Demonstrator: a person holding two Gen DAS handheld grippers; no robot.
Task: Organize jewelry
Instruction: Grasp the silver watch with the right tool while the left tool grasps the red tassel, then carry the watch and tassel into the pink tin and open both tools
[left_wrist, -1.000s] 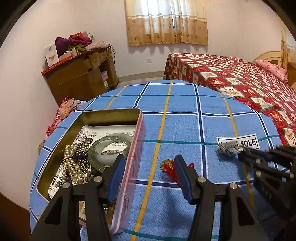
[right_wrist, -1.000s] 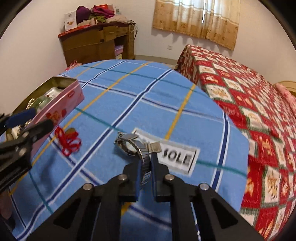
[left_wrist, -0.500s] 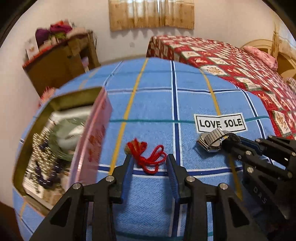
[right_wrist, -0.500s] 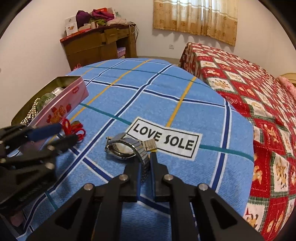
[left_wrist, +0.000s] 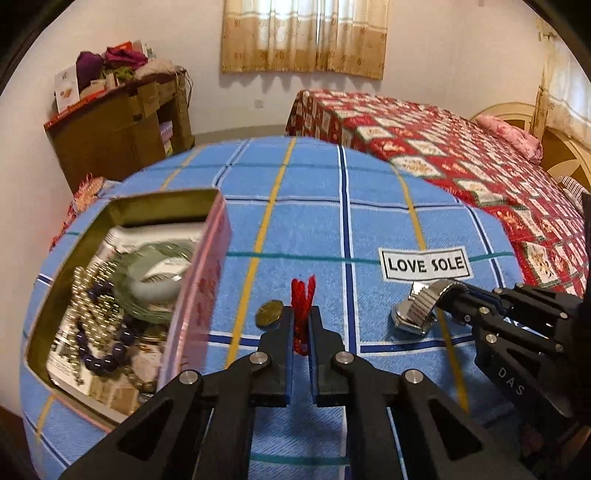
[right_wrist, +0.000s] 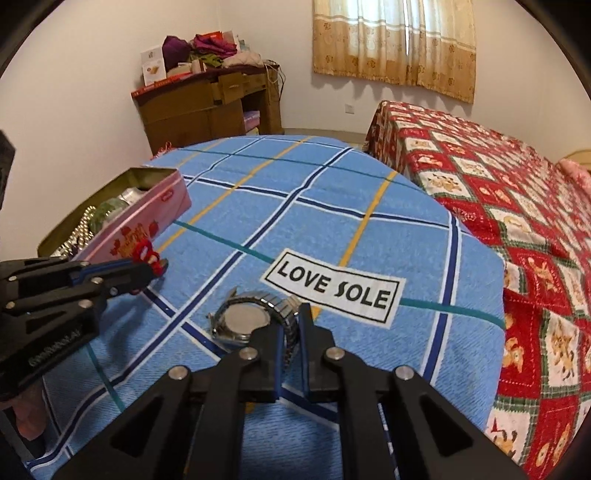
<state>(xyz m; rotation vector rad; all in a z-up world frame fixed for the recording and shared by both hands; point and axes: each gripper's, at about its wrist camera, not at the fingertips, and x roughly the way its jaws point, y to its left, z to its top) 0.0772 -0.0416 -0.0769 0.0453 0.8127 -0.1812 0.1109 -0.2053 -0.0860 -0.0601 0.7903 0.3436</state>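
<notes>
My left gripper (left_wrist: 301, 314) is shut on the red cord (left_wrist: 303, 299) of a gold pendant (left_wrist: 270, 314) that lies on the blue checked cloth. My right gripper (right_wrist: 291, 325) is shut on the metal band of a silver watch (right_wrist: 242, 323), which rests on the cloth. An open pink tin (left_wrist: 199, 291) to the left holds a green bangle (left_wrist: 159, 273), pearl strands (left_wrist: 86, 295) and dark beads (left_wrist: 107, 354). In the right wrist view the tin (right_wrist: 147, 221) is at the far left, with the left gripper (right_wrist: 149, 267) just in front of it.
A white "LOVE SOLE" label (left_wrist: 426, 264) is sewn on the cloth between the grippers. The blue cloth (right_wrist: 332, 192) drops off at its far and right edges. A bed with a red quilt (right_wrist: 517, 206) is at the right, a wooden cabinet (right_wrist: 207, 107) at the back.
My left gripper moved right from the tin to the red cord and closed on it. My right gripper kept hold of the watch and lowered it toward the cloth near the label.
</notes>
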